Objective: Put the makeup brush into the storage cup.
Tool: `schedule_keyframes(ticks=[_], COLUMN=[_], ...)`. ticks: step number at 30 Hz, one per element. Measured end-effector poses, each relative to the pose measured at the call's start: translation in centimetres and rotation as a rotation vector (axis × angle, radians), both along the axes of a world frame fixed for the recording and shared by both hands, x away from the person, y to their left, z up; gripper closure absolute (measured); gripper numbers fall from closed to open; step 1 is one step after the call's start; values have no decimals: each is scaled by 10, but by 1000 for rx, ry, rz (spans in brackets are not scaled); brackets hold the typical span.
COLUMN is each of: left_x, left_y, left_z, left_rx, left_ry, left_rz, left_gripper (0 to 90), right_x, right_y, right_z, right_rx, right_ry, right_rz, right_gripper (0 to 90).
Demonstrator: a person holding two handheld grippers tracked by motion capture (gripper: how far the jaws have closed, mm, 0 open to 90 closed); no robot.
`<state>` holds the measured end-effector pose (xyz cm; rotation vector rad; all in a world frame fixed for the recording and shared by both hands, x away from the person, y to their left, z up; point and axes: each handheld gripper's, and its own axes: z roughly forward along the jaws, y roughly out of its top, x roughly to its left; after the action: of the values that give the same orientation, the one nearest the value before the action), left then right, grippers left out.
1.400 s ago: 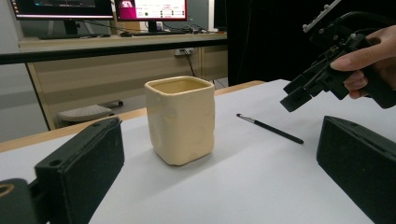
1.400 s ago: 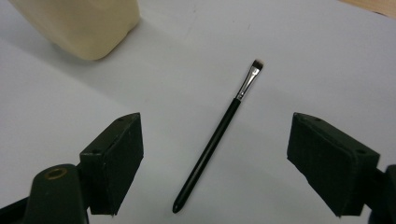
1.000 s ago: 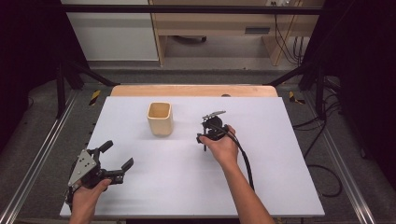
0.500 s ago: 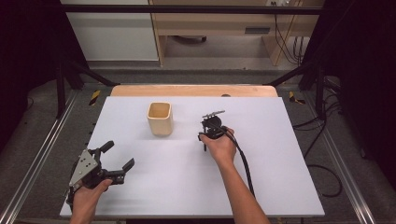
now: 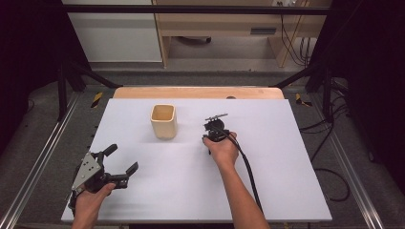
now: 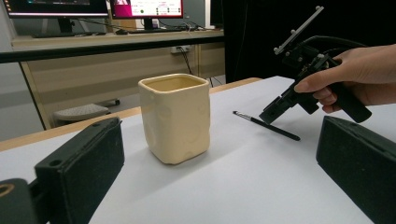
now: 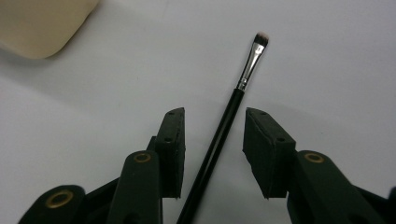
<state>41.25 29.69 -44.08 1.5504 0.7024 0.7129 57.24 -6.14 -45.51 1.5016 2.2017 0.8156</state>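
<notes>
A thin black makeup brush (image 7: 229, 116) with a silver ferrule lies flat on the white table (image 5: 286, 167). My right gripper (image 7: 215, 116) points down at it, open, with one jaw on each side of the handle and neither touching it. In the left gripper view the brush (image 6: 266, 126) lies under the right gripper (image 6: 270, 116), to the right of a cream square cup (image 6: 175, 119). The cup (image 5: 164, 121) stands upright left of the right gripper (image 5: 210, 137). My left gripper (image 5: 122, 158) is held open and empty near the front left corner.
The table's wooden far edge (image 5: 198, 92) runs along the back. A black cable (image 5: 246, 167) trails from the right gripper toward the front edge. Bare white surface lies between the two grippers. Metal frame rails (image 5: 38, 157) flank the table.
The right hand and gripper have edged slightly to the left over the brush. The left gripper and the cup have not moved.
</notes>
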Motion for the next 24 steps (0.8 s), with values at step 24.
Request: schedule_keyframes(ticks=[24], left_x=[0], left_y=[0], left_z=[1], left_rx=[-1], left_ry=[-1], left_rz=[-3], left_gripper=[8], right_x=[3], right_y=[3], right_z=[-8], right_rx=[4], right_ry=[37], right_rz=[-47], right_gripper=[704])
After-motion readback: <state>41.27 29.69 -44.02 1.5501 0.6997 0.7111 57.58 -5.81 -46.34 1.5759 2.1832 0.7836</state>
